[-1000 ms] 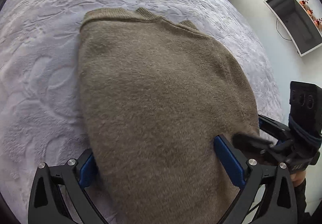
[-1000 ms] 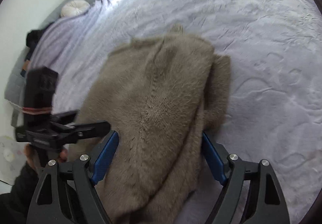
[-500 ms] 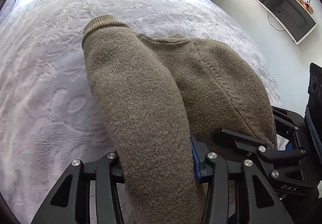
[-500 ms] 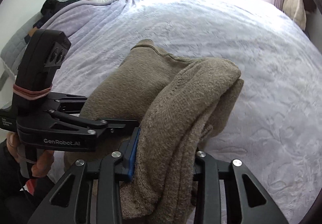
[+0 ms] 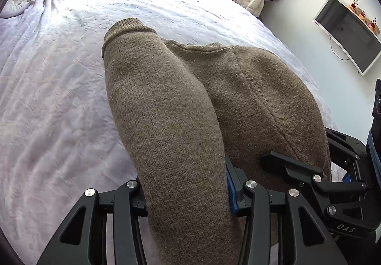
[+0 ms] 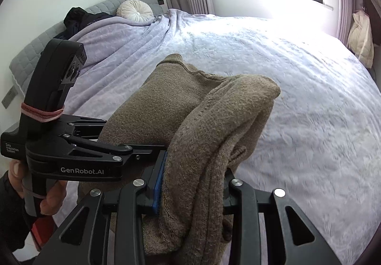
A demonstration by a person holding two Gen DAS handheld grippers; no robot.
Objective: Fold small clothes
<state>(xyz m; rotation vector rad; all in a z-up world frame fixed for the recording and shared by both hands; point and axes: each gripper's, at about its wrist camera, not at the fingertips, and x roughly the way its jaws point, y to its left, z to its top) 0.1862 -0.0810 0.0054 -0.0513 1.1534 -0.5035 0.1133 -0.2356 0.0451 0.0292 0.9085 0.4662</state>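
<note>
- Both grippers have lifted higher since a second ago — left gripper (image 5: 185, 196) and right gripper (image 6: 193, 191) each pinching the brown sweater (image 5: 250, 98).
- Carry both held edges level toward the far hem — then lay them flat on the bedspread (image 6: 297, 74).

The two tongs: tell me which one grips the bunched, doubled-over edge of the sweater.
The right tongs, shut on the sweater's thick, folded bunch. The left tongs clamp a single smooth sleeve-like fold instead.

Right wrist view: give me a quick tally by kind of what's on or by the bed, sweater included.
Brown sweater: 1
Round white cushion: 1
Dark garment by the headboard: 1
Cream jacket hanging at the right: 1
Lavender bedspread: 1
Total: 5
</note>
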